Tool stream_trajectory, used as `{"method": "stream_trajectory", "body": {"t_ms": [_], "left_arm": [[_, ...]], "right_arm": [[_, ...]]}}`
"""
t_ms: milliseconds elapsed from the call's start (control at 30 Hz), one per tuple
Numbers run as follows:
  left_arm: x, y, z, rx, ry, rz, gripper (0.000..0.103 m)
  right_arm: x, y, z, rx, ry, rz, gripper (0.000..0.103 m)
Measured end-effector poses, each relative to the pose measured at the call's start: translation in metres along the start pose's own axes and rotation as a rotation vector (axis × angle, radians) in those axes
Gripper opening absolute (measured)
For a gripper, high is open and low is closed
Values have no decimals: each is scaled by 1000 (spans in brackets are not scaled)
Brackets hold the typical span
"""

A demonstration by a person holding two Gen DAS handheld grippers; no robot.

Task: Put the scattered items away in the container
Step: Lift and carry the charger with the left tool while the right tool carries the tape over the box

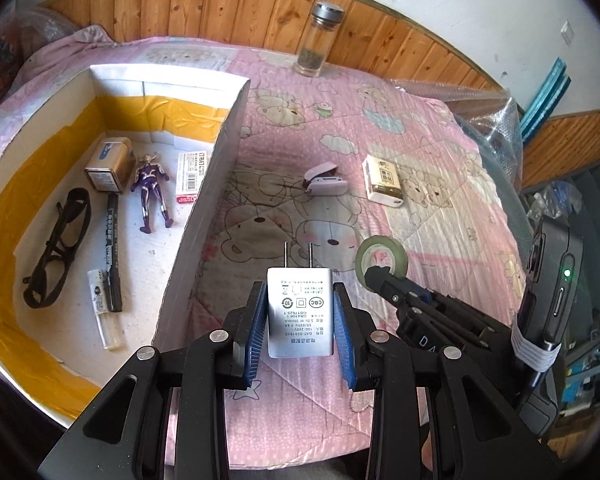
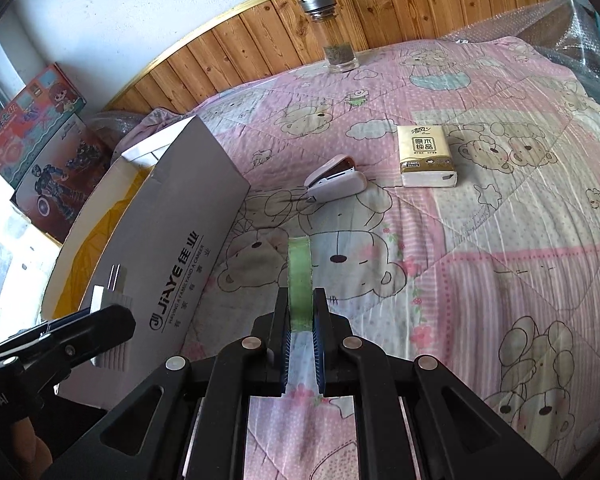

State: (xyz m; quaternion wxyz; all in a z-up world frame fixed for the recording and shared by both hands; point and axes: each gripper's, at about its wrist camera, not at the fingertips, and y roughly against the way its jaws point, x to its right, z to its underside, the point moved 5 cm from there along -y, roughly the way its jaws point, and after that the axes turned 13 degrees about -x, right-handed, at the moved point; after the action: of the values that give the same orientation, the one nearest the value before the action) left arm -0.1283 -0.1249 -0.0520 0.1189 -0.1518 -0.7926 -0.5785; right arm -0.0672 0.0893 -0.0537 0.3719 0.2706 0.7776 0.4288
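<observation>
Container: a white cardboard box (image 1: 204,216) with yellow tape on its inner walls sits open on the bed, at the left of both views.
Already in the box: black glasses (image 1: 56,248), a black marker (image 1: 112,252), a small clear tube (image 1: 104,312), a purple figure (image 1: 154,192), a gold-coloured box (image 1: 110,166) and a red-and-white card (image 1: 192,178).
Charger: a white plug adapter (image 1: 300,312), prongs pointing away, is clamped between the blue pads of the left tool (image 1: 300,320), held above the quilt just beside the box's near wall.
Tape: a green roll (image 2: 299,280) stands edge-on, pinched through its rim by the right tool (image 2: 300,344), whose jaws are nearly together on it, above the quilt to the right of the box.
Left on the bed: a pale stapler (image 2: 336,182) lies near the box's far right corner; a tissue pack (image 2: 426,156) lies further right, apart from it.
Bottle: a glass jar (image 2: 334,32) with a metal cap stands upright at the far edge by the wooden panelling.
Bed: a pink quilt (image 2: 480,280) printed with cartoon bears.
Beyond the box: a colourful toy carton (image 2: 40,144) leans by the wall.
</observation>
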Motion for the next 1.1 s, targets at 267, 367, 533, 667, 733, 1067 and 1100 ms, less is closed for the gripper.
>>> {"method": "stream_trajectory", "body": {"t_ms": [267,367,533,667,733,1067,1100], "left_arm": [[-6,15,10,29,26,31,33],[-13,21,13,39,41,37,33],[-32,32,17,60,86,47,33],[-49,40,18,77,129,55,33],[-56,42,18,85,149,56,33],[-88,50,14,112,238,88,33],[-91,51,14,113,247,93,33]], "right_arm": [[-21,21,11,25,31,-5,11],[-28,28,11,32,41,-10,11],[-43,38,9,47,66,-22,11],[-56,45,6,56,88,-33,11],[-62,47,4,60,100,-37,11],[-92,54,-3,63,158,-47,11],[-96,55,-4,64,164,-48,11]]}}
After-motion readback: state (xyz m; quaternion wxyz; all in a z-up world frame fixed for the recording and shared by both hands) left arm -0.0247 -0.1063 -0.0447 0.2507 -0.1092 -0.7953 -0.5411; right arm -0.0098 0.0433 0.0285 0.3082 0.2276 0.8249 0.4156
